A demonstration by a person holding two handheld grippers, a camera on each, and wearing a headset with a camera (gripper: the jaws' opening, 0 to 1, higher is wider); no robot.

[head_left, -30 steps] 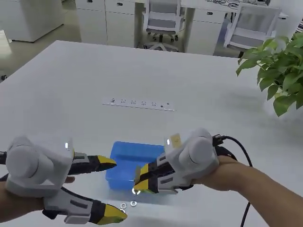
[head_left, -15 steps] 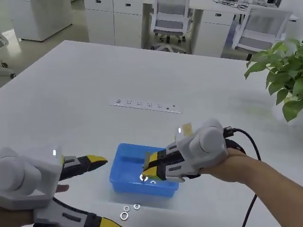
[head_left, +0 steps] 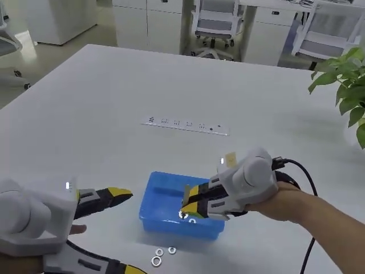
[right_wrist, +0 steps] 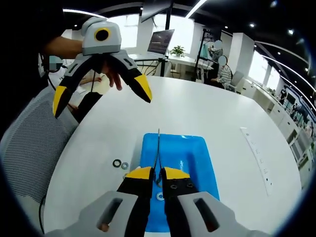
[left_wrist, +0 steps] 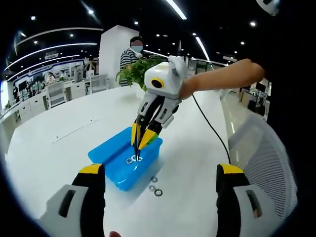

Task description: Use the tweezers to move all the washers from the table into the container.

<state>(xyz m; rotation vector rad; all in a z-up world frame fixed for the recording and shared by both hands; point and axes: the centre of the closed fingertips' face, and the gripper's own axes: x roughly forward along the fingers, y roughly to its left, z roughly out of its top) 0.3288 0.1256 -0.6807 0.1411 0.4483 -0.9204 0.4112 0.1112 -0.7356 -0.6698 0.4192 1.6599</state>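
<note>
My right gripper (head_left: 191, 204) has carried the tweezers (right_wrist: 158, 148) up off the table (head_left: 114, 114) by the container's near wall. It now hangs over the blue container (head_left: 162, 184), with the tweezer tips down inside beside a washer (left_wrist: 130, 160) (gripped or already dropped, I cannot tell).
</note>
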